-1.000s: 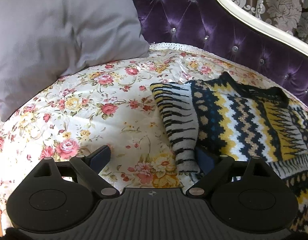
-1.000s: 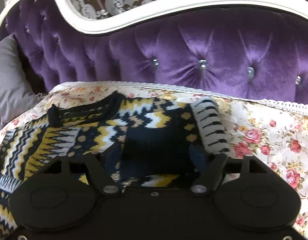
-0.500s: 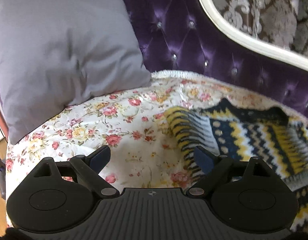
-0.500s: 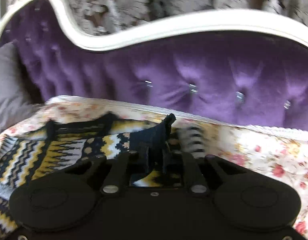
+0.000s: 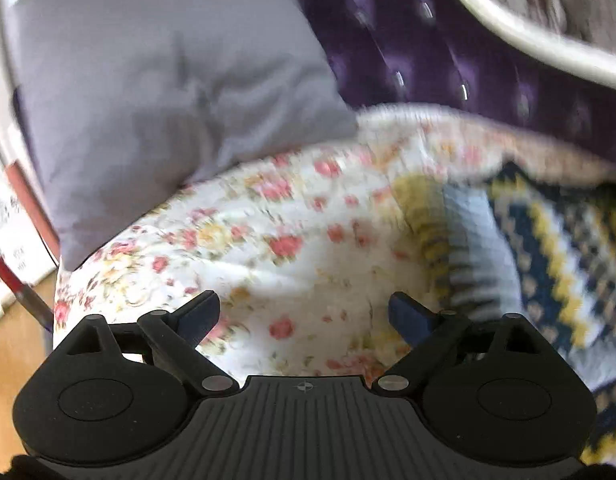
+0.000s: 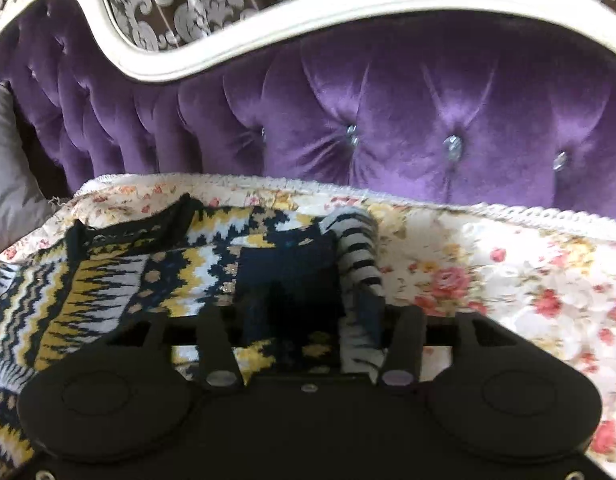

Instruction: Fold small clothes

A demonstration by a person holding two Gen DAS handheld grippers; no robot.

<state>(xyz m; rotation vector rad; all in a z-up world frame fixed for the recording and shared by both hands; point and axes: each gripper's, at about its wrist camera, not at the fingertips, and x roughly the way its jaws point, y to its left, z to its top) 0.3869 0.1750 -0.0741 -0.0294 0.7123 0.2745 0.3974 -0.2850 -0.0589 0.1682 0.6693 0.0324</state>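
Zigzag knit sweater point(image 6: 119, 280) on quilted floral cover point(image 6: 508, 280); tufted velvet backrest point(image 6: 388, 112).

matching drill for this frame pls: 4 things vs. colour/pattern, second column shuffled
Things:
1. cushion
2. sofa back
3. seat cover
4. knitted sweater

Colour or pattern:
A. purple tufted velvet with shiny buttons
B. navy, yellow and white zigzags
C. plain grey
D. white with pink roses

Pairs: 1-C, 2-A, 3-D, 4-B
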